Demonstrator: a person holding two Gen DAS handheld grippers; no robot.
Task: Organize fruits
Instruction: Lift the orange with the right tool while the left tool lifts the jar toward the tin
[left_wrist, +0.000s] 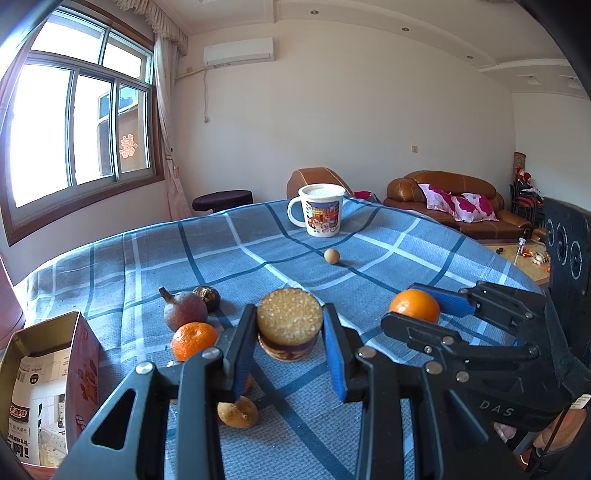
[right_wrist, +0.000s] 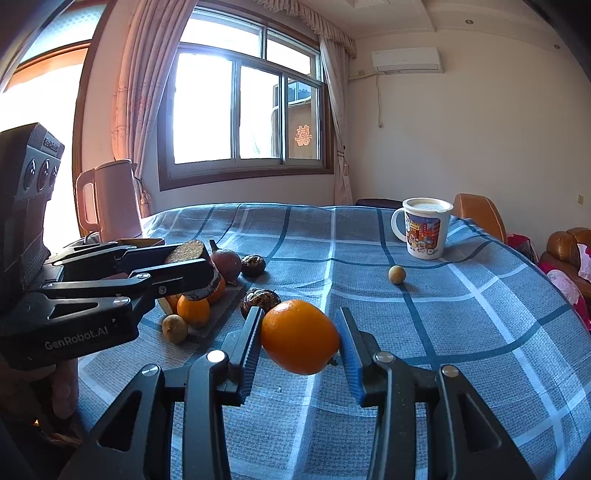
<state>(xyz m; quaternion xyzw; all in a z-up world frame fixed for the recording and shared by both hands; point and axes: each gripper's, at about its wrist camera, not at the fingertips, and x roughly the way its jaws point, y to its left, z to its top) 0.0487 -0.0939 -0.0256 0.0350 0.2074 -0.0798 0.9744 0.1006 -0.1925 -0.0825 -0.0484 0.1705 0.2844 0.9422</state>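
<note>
My left gripper (left_wrist: 289, 321) is shut on a halved fruit (left_wrist: 290, 317) with a grainy tan cut face and a dark rind, held above the blue checked tablecloth (left_wrist: 369, 266). Below it lie a mandarin (left_wrist: 194, 339), a purple-brown fruit (left_wrist: 184, 310), a dark wrinkled fruit (left_wrist: 207, 295) and a small brown fruit (left_wrist: 237, 411). My right gripper (right_wrist: 299, 325) is shut on an orange (right_wrist: 299, 341), just off the cloth. The right wrist view shows the left gripper (right_wrist: 207, 258) over the fruit pile (right_wrist: 194, 310). The left wrist view shows the right gripper (left_wrist: 406, 302) with the orange (left_wrist: 415, 304).
A printed mug (left_wrist: 319, 210) stands at the far side of the table, with a small round tan fruit (left_wrist: 331, 256) in front of it. An open red box (left_wrist: 48, 387) sits at the near left. A pink kettle (right_wrist: 110, 199) stands by the window. Sofas lie beyond the table.
</note>
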